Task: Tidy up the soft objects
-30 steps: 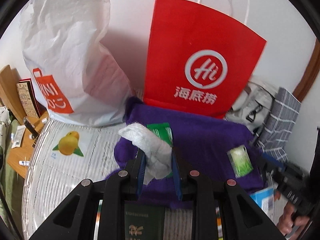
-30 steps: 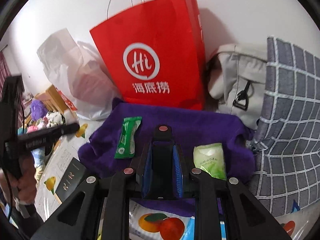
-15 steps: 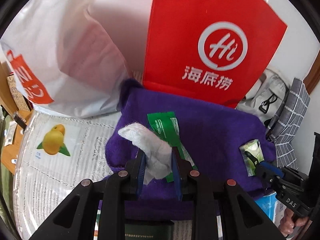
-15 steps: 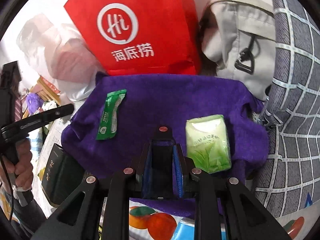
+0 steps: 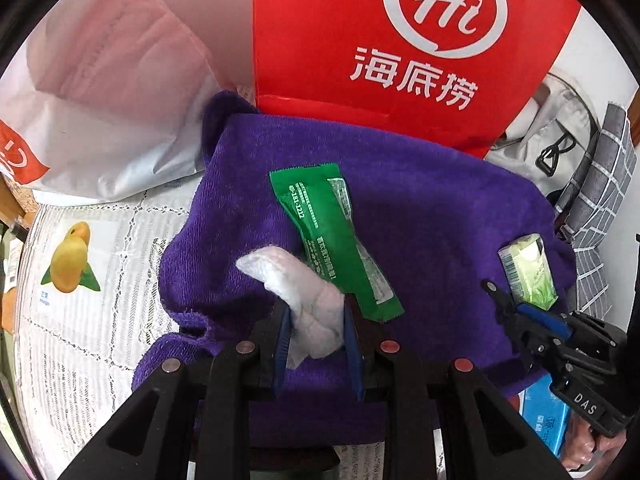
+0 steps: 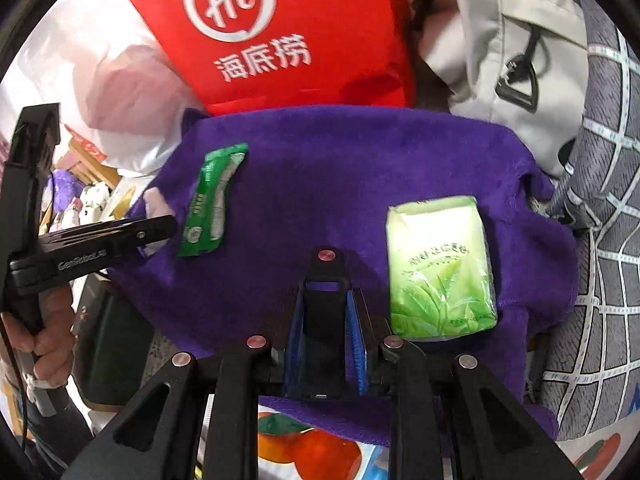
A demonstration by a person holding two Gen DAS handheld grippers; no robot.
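Note:
A purple towel (image 5: pixel 420 220) (image 6: pixel 340 168) lies spread on the surface. On it rest a long green sachet (image 5: pixel 332 240) (image 6: pixel 212 204) and a light green tissue pack (image 5: pixel 528 272) (image 6: pixel 440 276). My left gripper (image 5: pixel 316 312) (image 6: pixel 160 228) hangs low over the towel's near left part. A crumpled white tissue (image 5: pixel 296 284) sits between its blue pads, which still touch it while the jaws are opening. My right gripper (image 6: pixel 324 300) (image 5: pixel 508 304) hovers just left of the tissue pack, shut on a black clip-like piece (image 6: pixel 324 280).
Behind the towel stand a red paper bag (image 5: pixel 400 52), a white plastic bag (image 5: pixel 112 100) and a grey backpack (image 6: pixel 500 48). A grey checked cloth (image 6: pixel 600 240) bounds the right side. A fruit-print mat (image 5: pixel 80 280) lies left, and a dark box (image 6: pixel 112 344) below the left gripper.
Both grippers have sunk towards the purple towel and tilted further down. The white tissue has stayed between the left pads and the black piece in the right ones.

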